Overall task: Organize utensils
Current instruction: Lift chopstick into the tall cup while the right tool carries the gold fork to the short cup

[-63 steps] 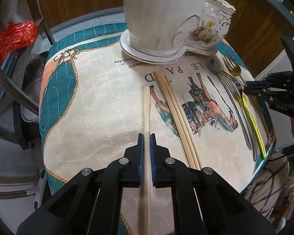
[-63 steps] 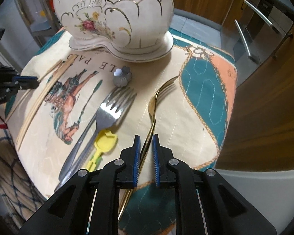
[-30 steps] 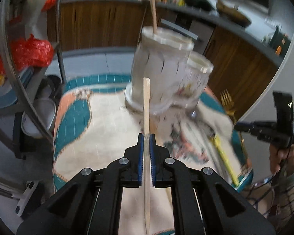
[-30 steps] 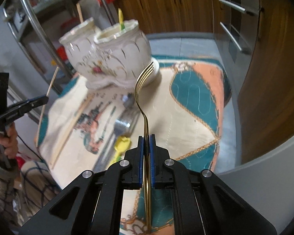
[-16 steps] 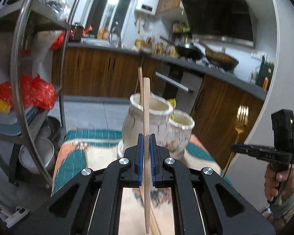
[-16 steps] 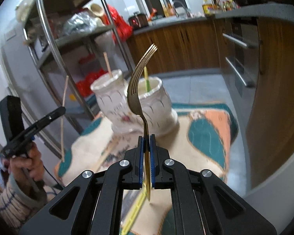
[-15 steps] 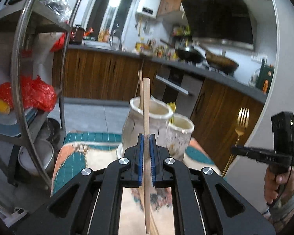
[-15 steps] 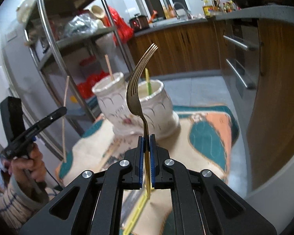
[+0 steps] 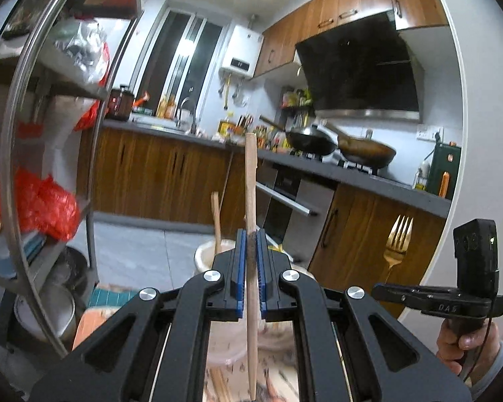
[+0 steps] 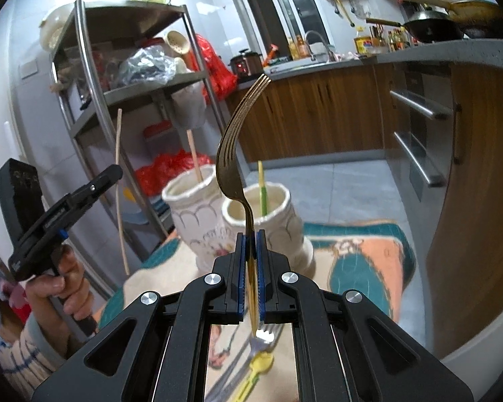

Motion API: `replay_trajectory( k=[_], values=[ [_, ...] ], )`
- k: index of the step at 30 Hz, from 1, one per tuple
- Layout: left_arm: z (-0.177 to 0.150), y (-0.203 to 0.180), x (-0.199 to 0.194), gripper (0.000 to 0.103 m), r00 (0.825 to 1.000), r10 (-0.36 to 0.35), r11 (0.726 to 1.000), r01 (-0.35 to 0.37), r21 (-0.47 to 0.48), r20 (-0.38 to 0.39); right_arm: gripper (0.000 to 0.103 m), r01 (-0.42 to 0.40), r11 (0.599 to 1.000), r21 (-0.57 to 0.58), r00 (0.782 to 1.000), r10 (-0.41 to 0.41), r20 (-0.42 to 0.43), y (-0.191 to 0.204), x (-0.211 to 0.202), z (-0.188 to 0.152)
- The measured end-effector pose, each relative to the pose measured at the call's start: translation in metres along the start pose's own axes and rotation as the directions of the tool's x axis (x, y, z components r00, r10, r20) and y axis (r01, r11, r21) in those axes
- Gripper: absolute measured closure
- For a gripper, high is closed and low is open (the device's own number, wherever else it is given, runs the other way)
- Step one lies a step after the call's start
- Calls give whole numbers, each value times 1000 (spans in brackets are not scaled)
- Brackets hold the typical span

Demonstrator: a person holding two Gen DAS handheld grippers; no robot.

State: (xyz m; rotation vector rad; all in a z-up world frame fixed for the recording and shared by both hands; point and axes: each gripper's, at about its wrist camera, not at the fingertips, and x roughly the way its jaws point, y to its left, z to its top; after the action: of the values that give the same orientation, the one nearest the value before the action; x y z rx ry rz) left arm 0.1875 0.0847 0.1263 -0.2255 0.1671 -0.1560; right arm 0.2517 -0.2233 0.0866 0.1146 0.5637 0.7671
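Kitchen background: wood cabinets, stove with pans, steel rack [image 10: 94, 107] at 10 o'clock in the right wrist view. Below, a quilted cloth [image 10: 362, 261] covers the work surface and carries a twin ceramic holder [image 10: 238, 221]. Left gripper [image 9: 250, 268] is clamped narrow on one chopstick [image 9: 250, 181], held upright, its top pointing to 12 o'clock and its lower end hanging below the jaws. Right gripper [image 10: 250, 274] is clamped narrow on a gold fork [image 10: 238, 154], tines up at 12 o'clock, handle hanging below the jaws. Holder's left cup [image 10: 191, 207] already has a chopstick [image 10: 194, 157] standing in it; right cup [image 10: 261, 214] has a yellow-green stick [image 10: 262, 187]. A silver fork [image 10: 263, 338] and a yellow utensil [image 10: 260, 365] lie on the cloth at 6 o'clock, partly hidden by the gripper. More chopsticks appear on the cloth in the left view, blurred. Judgement: both items are lifted clear and next go into the cups. Risks: each grip is a thin pinch on a smooth, slender shaft, so either piece could pivot or slip during tilting. Lower ends are hidden behind the jaws, so aim at the cup mouths is poor; a miss could strike a rim or tip the holder. With both grippers converging on adjacent cups, they could collide.
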Motion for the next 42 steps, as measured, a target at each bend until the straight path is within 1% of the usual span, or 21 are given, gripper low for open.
replay_trajectory(
  k=[4,8,11,16,18,22,27,31,35,36,38,42],
  values=[
    [14,-1,10,97,999,-10,1000,11,-7,45,96,-3,1000,-18,999,3,37,4,1,19],
    [27,-2,22,97,996,-19,1000,20,-16,84,96,2,999,-48,995,3,102,12,-3,41],
    [36,-4,31,97,994,-16,1000,18,-12,112,96,3,998,-66,990,6,141,18,-5,51],
    [46,-9,48,97,988,13,1000,-16,19,156,96,15,995,-97,985,2,171,27,5,62],
    [49,-9,54,97,984,33,999,-38,27,178,96,15,996,-91,984,1,177,26,10,66],
    [50,-3,63,97,976,68,997,-72,11,205,96,9,997,-74,983,5,186,21,18,72],
    [42,9,77,97,980,88,996,-87,-14,179,96,-18,998,-53,982,28,188,18,23,76],
    [38,14,81,97,982,92,996,-90,-18,163,96,-2,998,-65,975,16,220,23,18,82],
    [25,12,89,97,986,97,995,-99,11,133,96,36,996,-80,974,-17,225,24,22,82],
    [22,11,91,97,987,97,995,-100,19,126,96,59,995,-85,974,-39,221,23,26,80],
    [16,10,94,97,989,97,994,-101,31,111,96,78,993,-89,977,-58,207,21,33,77],
    [1,5,96,97,992,97,993,-101,56,76,96,107,988,-110,985,-90,147,18,54,66]
  ],
)
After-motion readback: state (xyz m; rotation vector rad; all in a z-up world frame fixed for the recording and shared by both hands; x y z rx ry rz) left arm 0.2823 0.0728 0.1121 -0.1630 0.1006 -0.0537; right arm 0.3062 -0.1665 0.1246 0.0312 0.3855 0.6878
